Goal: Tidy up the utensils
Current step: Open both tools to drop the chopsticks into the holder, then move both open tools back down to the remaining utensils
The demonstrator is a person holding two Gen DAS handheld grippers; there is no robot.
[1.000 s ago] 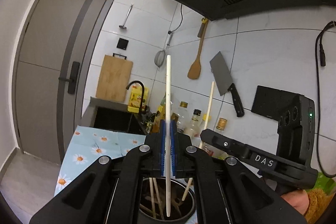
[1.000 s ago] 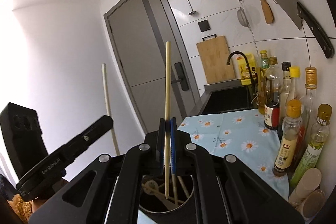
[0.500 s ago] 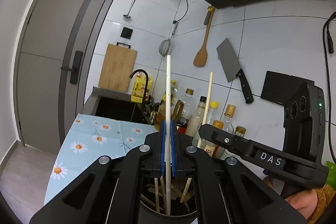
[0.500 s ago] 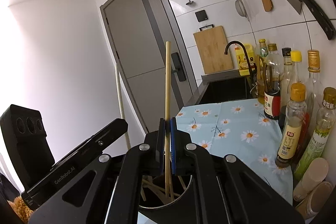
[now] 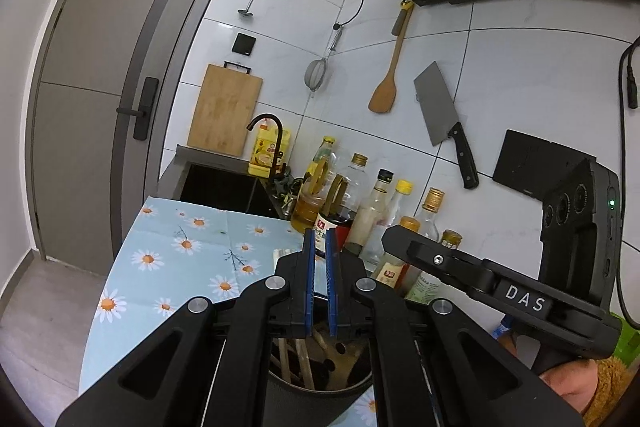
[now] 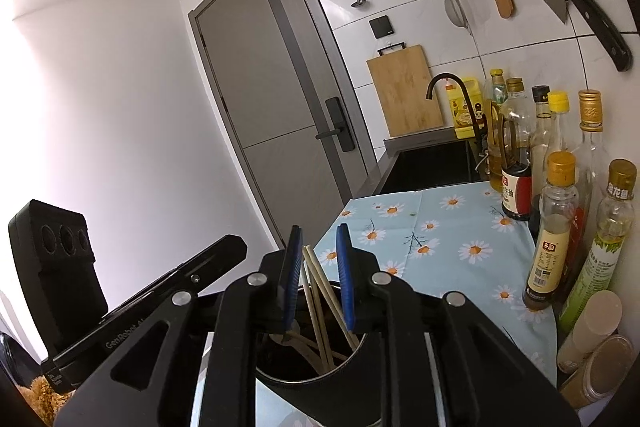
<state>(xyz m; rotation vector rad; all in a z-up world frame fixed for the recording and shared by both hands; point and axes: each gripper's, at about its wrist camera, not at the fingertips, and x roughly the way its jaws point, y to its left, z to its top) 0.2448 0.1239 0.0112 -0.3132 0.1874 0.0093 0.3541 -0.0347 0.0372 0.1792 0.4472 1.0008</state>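
— Two grippers, both over one dark round holder (image 6: 356,355) at the bottom centre of each frame. How do the tongs stand?

— The left gripper (image 5: 319,283) has its blue pads a narrow gap apart, with nothing between them. The right gripper (image 6: 318,279) stands wider, also gripping nothing; the chopsticks (image 6: 320,291) rise in the gap between its pads, but whether they touch either pad I cannot tell.

— And the utensils themselves?

— In the holder. From the right wrist view, several pale sticks lean across its mouth, lower ends lost in the dark inside. From the left wrist view, only wooden handles (image 5: 304,359) and a few dark shapes show below the fingers; the holder's (image 5: 320,387) rim is mostly covered by the gripper's black arms, so a count is not possible.

— What sits around it?

— A daisy-print cloth (image 6: 440,239) lies beside the holder. Bottles (image 6: 552,227) line the right edge of the right wrist view, the lowest jars cut off at the corner. A cleaver (image 5: 444,115) and a wooden spatula (image 5: 390,83) hang on the tiled wall, upper centre of the left wrist view. The other gripper's body fills the lower right there, with part of a hand (image 5: 568,383) cut off beneath it.
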